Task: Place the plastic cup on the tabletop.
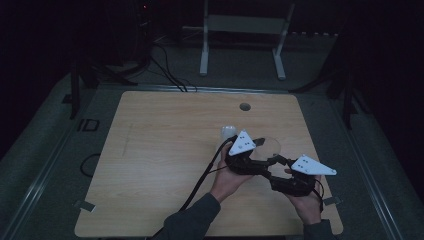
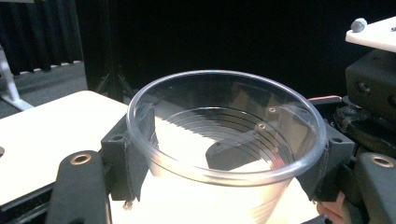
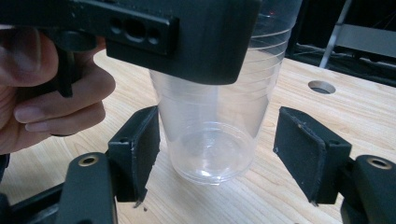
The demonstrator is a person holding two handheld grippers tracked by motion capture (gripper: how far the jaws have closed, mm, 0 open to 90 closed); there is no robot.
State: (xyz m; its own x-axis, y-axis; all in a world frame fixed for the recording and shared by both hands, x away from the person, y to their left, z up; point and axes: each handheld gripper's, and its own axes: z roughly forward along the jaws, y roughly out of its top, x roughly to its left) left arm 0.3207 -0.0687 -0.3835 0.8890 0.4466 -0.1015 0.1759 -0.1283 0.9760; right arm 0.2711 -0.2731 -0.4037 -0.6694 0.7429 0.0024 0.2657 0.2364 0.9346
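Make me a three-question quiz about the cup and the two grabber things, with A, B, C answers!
1. Where is the clear cup?
A. between the left gripper's jaws
B. on the floor
C. beside the table's hole

2. How many cups are clamped?
A. three
B. one
C. none

3. How are the right gripper's jaws standing?
A. shut on the cup
B. open around the cup's base
C. shut on nothing

Answers:
1 A, the left gripper view shows its pads pressed on the cup under the rim.
2 B, one cup sits in that grip.
3 B, the right gripper view shows gaps between both pads and the cup.
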